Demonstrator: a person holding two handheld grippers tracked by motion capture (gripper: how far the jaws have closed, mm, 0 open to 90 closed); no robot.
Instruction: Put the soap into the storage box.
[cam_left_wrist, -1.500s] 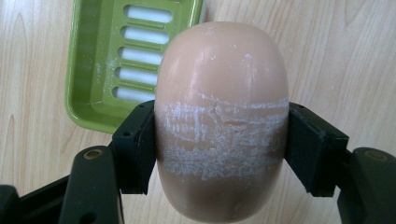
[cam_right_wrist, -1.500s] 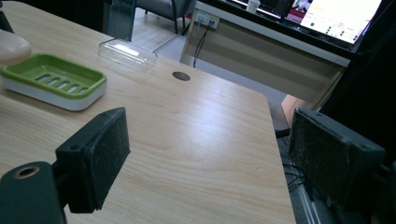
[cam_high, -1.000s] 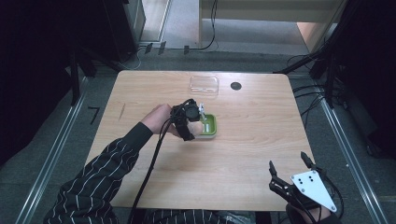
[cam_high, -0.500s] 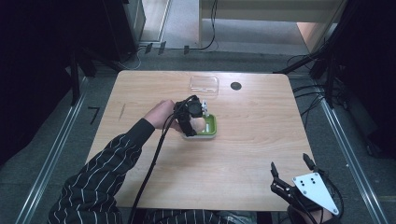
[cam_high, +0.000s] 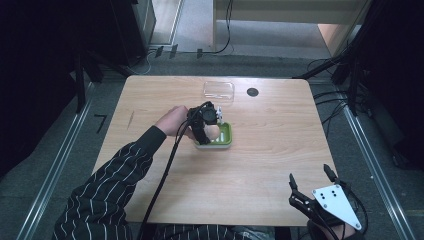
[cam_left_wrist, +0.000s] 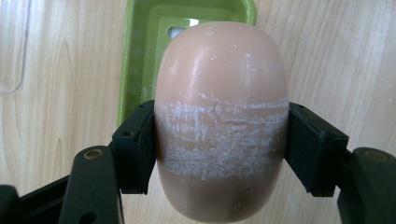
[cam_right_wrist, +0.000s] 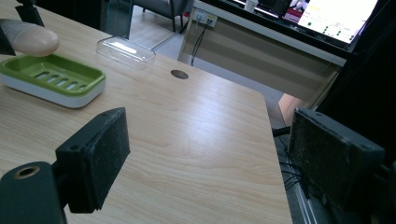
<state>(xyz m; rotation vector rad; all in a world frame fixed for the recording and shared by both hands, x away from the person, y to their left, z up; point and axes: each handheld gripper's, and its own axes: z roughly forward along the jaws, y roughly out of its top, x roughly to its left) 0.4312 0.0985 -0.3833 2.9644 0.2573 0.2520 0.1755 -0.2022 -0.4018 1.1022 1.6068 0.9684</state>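
- Left hand-held gripper (cam_high: 214, 131): held by a hand in a striped sleeve near the middle of the tabletop (cam_high: 270, 165). Its two black jaws are closed against the sides of a pale, peach-coloured oval bar of soap (cam_left_wrist: 222, 119); in the left gripper view each pad presses flat on the bar, one on either side.
- Bar of soap: smooth and rounded, with a band of whitish scuffing across its middle, level with the pads. It is held over the green soap dish (cam_left_wrist: 140, 56), whose rim and slotted floor show behind and above it in the left gripper view. In the right gripper view the end of the bar (cam_right_wrist: 32, 39) sits above the dish's near end, clear of its floor.
- Green soap dish (cam_high: 220, 136): green tray on a white base (cam_right_wrist: 51, 95), with a row of slots in the floor; it rests flat on the tabletop.
- Clear plastic lid (cam_high: 218, 91): lies on the tabletop beyond the dish, near the far edge, apart from the dish.
- Round dark hole (cam_high: 252, 92): in the tabletop, just to the right of the clear lid.
- Right hand-held gripper (cam_high: 312, 186): at the near right corner of the tabletop, well apart from the dish. Its jaws stand wide apart with nothing between them; its grey three-cornered plate (cam_high: 336, 205) faces up.
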